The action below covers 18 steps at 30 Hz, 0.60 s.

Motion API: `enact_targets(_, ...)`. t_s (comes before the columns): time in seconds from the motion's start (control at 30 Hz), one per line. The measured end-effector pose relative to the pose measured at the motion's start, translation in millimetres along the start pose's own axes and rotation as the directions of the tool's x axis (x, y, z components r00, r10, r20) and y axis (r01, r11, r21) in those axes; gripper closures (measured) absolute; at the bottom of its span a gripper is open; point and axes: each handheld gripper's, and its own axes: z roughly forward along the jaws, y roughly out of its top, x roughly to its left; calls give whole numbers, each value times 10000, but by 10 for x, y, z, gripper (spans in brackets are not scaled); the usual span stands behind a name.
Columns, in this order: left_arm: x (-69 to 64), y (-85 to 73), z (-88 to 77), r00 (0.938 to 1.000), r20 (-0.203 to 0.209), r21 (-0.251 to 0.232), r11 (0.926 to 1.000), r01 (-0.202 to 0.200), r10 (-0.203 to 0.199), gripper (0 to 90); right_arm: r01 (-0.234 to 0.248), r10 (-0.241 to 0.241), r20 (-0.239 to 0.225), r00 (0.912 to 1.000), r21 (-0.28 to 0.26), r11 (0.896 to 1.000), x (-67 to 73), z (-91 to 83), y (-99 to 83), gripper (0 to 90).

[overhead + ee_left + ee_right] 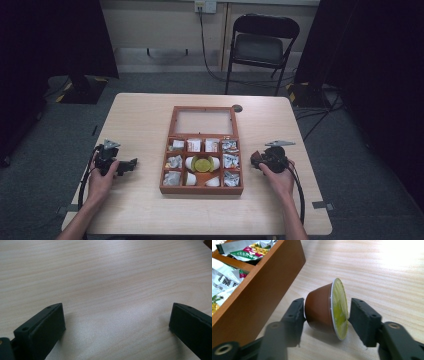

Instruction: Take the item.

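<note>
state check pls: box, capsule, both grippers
wooden box: lid open, compartments hold packets and capsules
brown capsule: on its side on the table, beside the box, between the right gripper's jaws
right gripper: open, right pad clear of the foil lid
left gripper: open wide, nothing between the jaws, over bare table

Both tongs, left [131, 164] and right [255, 159], were black with screw holes, grey three-cornered plates on top and black trailing cables; forearms were bare

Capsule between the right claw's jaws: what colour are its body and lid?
Brown body, yellow-green foil lid on the capsule; the right gripper view shows it best.
</note>
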Motion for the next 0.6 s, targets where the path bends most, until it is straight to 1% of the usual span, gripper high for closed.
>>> enact_targets(0.07, 0, 0, 0, 10000, -3, -1, 10000, 4, -4, 0, -98, 98, -59, 9999, -47, 9999, -9, -11, 3, 378)
enact_targets(0.27, 0, 0, 0, 10000, -2, -2, 10000, 4, -4, 0, -167, 163, -176, 9997, -203, 9997, 3, -51, 13, 295)
enact_targets(0.3, 0, 0, 0, 10000, -2, -2, 10000, 4, -4, 0, -167, 163, -176, 9997, -203, 9997, 3, -51, 13, 295)
enact_targets(0.33, -1, 0, 0, 10000, 0, -5, 10000, 6, -6, 0, -169, 164, -180, 9997, -276, 9995, 10, -69, 18, 264)
enact_targets(0.37, -1, 0, 0, 10000, 0, -5, 10000, 6, -6, 0, -169, 164, -180, 9997, -276, 9995, 10, -69, 18, 264)
enact_targets(0.4, 0, 0, 0, 10000, -3, 0, 10000, 0, 0, 0, -146, 140, -182, 9997, -309, 9994, 16, -85, 18, 232)
enact_targets(0.5, 0, 0, 0, 10000, -2, -5, 10000, 5, -5, 0, -201, 195, -158, 9997, -359, 9992, 19, -109, 19, 207)
enact_targets(0.53, 0, 0, 0, 10000, -2, -4, 10000, 5, -5, 0, -340, 327, -275, 9991, -504, 9982, 15, -147, 23, 202)
enact_targets(0.6, -2, 0, 2, 10000, -3, -25, 10000, 34, -34, 0, -441, 412, -421, 9983, -688, 9967, 10, -197, 32, 190)
